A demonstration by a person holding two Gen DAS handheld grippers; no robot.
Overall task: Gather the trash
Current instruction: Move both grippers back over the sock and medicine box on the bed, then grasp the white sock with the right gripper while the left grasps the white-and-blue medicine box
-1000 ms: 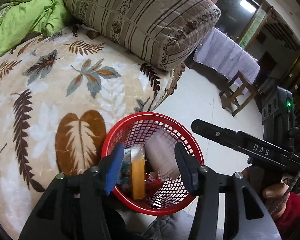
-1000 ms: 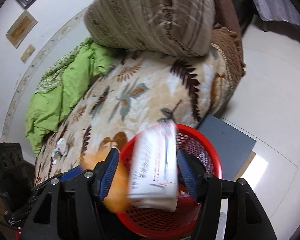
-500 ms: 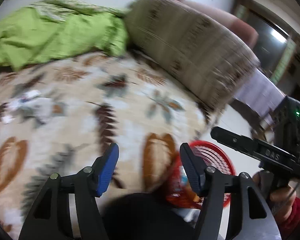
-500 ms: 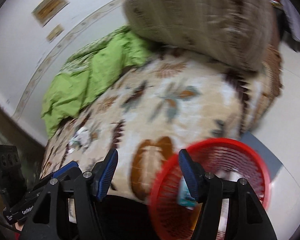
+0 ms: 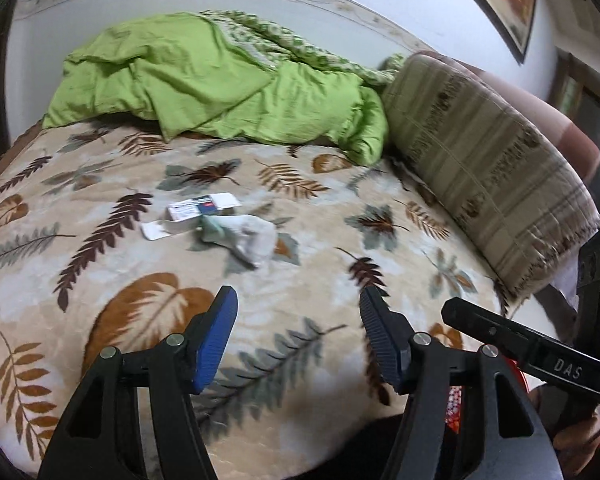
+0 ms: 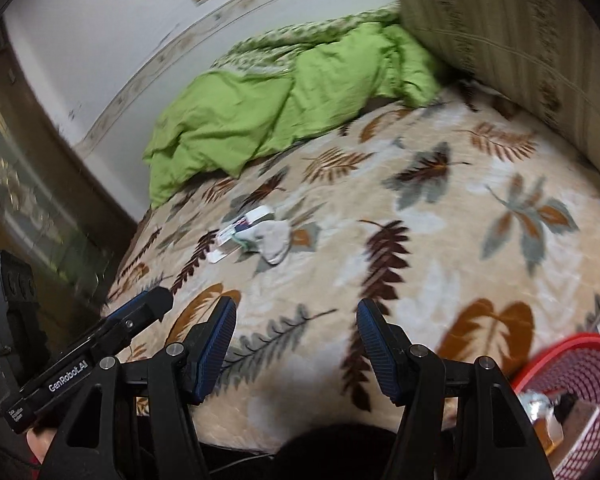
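Bed with leaf-patterned blanket, seen over both grippers; the bed serves as landmark throughout. Its near edge is cut off by the lower rim in both wrist views, and a dark shape at bottom centre cannot be made out. Green quilt lies bunched at the bed's far side against the wall. Striped bolster lies along the bed's right end, its far end cut off in the right wrist view. Red basket stands off the bed's near right corner; only part shows in the right wrist view and a sliver behind the gripper in the left wrist view; its contents are blurred. Trash on the bed, near the middle and well apart from both grippers: a white crumpled wrapper touching a small printed box with a paper flap; print unreadable.

Left gripper: fingers released, spread apart, nothing between them, held above the bed's near part. Right gripper: fingers likewise released and empty.

Compared with a second earlier: both grippers then stood over the basket, the right one with a white packet between its fingers; now both face the middle of the bed, the packet is gone from the fingers, and the basket sits at the edge of view.
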